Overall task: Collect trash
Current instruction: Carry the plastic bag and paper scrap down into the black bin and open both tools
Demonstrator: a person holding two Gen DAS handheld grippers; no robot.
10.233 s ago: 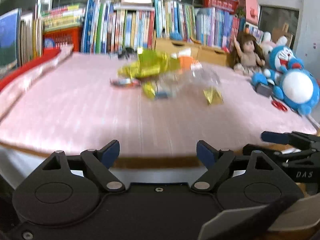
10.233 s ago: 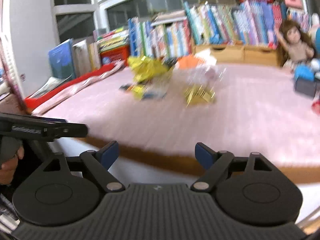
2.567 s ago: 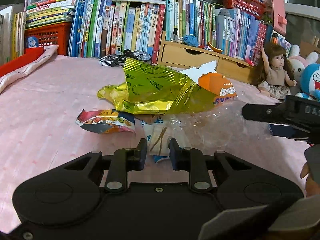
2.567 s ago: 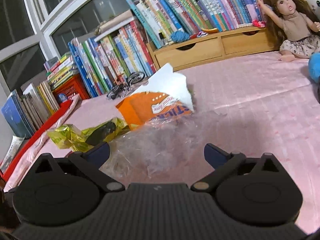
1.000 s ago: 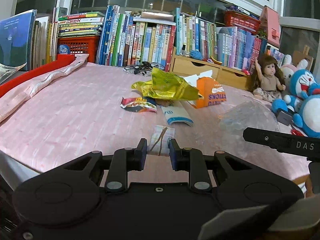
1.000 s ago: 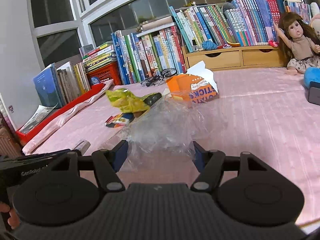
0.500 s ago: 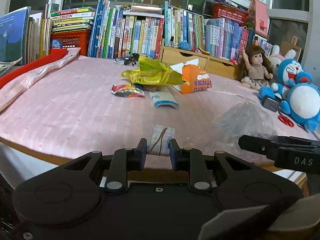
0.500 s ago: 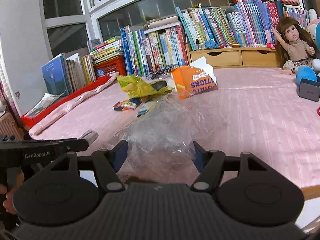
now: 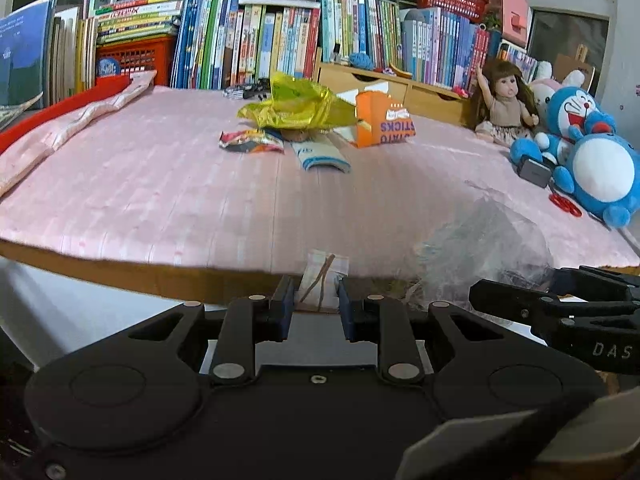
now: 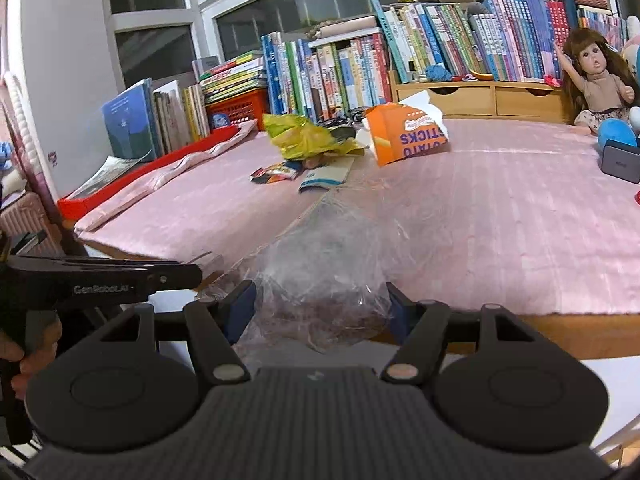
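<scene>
My left gripper is shut on a small clear packet with thin brown sticks inside, held just off the near edge of the pink table. My right gripper is shut on a crumpled clear plastic bag, which also shows at the right of the left wrist view as the plastic bag. More trash lies at the far middle of the table: a yellow foil bag, an orange snack box, a small colourful wrapper and a white and blue wrapper.
Books and wooden drawers line the far side. A doll, blue plush toys, a grey box and red scissors sit at the right. A red-edged folded cloth lies left. A hand holds the left tool.
Both grippers have drawn back from the trash pile toward the table's near edge, carrying the packet and the plastic bag. The pile now looks smaller and farther away.
</scene>
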